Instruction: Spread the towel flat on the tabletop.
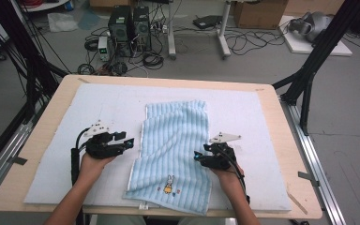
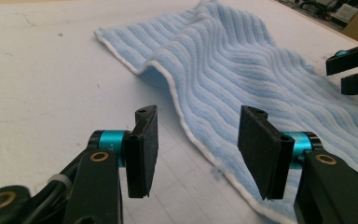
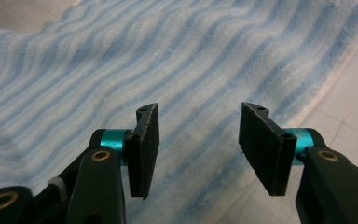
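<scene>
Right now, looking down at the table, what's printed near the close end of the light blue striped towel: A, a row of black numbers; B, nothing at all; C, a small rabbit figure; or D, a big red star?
C: in the high view the towel carries a small rabbit figure with a few tiny coloured marks beside it, close to the hem nearest the person.

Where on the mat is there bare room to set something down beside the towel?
The white mat is bare between its left edge and the towel, behind the left gripper. Another bare strip runs from the towel to the mat's right edge, behind the right gripper. The middle is taken by the towel, with both grippers crowding its sides.
</scene>
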`<state>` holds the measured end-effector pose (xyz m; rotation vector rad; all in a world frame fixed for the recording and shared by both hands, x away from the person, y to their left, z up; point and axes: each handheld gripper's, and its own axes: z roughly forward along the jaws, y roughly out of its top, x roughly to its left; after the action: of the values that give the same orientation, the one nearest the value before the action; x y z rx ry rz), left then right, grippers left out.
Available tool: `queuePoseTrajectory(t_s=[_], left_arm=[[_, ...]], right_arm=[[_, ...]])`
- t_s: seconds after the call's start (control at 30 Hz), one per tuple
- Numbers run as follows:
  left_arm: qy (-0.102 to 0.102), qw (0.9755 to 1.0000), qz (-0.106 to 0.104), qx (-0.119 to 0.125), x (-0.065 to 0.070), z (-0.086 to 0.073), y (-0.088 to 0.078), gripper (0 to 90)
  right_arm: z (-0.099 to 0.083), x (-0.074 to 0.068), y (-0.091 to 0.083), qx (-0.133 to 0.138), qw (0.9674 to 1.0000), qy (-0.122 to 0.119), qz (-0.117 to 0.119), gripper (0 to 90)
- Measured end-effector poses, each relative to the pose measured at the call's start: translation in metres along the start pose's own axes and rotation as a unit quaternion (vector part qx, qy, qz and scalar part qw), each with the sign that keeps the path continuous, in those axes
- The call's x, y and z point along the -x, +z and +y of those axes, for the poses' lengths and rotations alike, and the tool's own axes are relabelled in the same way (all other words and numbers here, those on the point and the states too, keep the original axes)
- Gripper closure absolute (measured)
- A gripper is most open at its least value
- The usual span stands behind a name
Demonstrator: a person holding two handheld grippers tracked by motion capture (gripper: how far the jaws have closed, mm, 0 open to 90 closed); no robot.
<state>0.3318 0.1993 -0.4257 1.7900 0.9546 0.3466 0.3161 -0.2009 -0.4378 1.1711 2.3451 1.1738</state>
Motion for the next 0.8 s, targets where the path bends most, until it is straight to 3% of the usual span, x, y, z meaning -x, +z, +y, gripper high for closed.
queuePoseTrajectory(t_s=[0.1,0.17,0.23,0.4,0.8], left_arm=[[0.004,1.0000,0.006,0.001,-0.005,0.005,0.006,48.2],[0.007,0.9999,0.009,0.002,-0.007,0.007,0.008,48.2],[0.002,0.9999,0.011,0.003,-0.010,0.010,0.012,48.2],[-0.004,0.9999,0.014,0.004,-0.014,0.014,0.020,47.9],[-0.007,0.9999,0.012,-0.005,-0.015,0.020,0.030,47.8]], right_arm=[[0.003,0.004,0.006,-0.013,0.9999,-0.009,0.006,53.4],[0.003,0.007,0.014,-0.038,0.9990,-0.017,0.016,56.2],[0.003,0.008,0.014,-0.035,0.9990,-0.025,0.012,61.7],[0.002,0.013,0.011,-0.039,0.9986,-0.027,0.021,84.5],[-0.010,0.010,-0.007,-0.064,0.9917,-0.042,0.103,86.6]])
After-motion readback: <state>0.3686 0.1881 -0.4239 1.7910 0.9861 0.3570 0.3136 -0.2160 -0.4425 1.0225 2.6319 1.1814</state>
